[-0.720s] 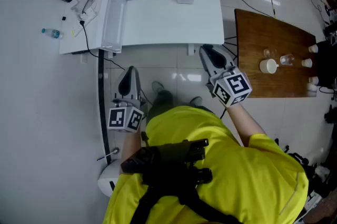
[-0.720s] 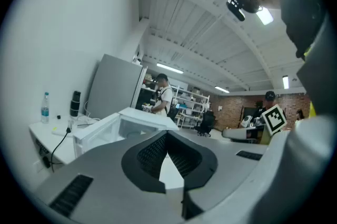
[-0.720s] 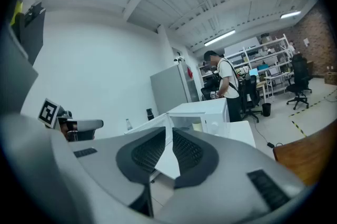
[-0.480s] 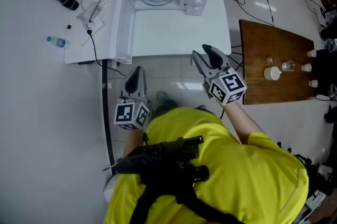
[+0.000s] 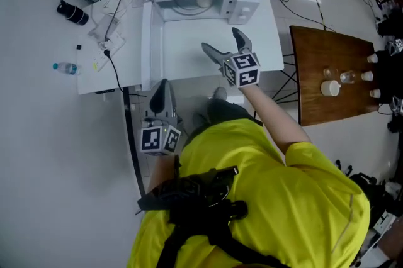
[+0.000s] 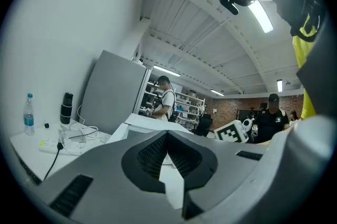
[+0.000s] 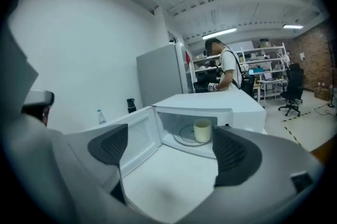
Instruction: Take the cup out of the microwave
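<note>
Inside open microwave (image 7: 234,104), cream cup (image 7: 202,131)

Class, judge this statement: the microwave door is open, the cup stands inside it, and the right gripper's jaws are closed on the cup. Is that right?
Not quite. The right gripper has its jaws wide apart, short of the cup, which stands untouched inside the open microwave. The right gripper view shows it.

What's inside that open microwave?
A pale cup stands on the round glass plate inside the microwave. Whether the cup holds anything is hidden by its wall.
</note>
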`<act>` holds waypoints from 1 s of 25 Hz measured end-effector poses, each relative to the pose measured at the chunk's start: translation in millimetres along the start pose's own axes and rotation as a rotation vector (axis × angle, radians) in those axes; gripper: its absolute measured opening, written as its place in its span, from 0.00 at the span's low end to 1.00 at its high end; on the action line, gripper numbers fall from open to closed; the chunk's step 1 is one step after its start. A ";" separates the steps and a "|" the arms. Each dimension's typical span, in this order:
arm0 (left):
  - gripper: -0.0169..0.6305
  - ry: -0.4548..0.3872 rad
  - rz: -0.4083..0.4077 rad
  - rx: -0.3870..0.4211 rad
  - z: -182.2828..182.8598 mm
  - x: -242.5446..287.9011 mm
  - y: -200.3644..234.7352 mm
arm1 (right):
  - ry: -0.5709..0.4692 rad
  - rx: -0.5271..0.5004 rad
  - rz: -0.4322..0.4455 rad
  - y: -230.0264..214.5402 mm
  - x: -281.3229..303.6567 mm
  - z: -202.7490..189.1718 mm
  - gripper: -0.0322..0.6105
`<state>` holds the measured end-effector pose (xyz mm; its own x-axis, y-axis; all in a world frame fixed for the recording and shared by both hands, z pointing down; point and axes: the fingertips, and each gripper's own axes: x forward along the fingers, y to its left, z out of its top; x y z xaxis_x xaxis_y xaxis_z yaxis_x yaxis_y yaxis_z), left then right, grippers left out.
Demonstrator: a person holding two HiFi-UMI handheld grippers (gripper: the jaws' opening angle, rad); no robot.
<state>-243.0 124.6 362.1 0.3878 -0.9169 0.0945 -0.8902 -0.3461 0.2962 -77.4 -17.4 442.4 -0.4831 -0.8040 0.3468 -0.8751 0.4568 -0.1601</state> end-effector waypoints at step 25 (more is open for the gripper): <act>0.02 0.369 0.005 -0.112 -83.1 199.6 55.7 | 0.129 0.071 -0.333 -162.2 319.8 -56.3 0.90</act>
<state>-195.4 -61.2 476.4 0.4616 -0.7779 0.4263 -0.8687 -0.2991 0.3948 -88.3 -327.1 631.3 -0.1679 -0.8473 0.5039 -0.9858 0.1469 -0.0813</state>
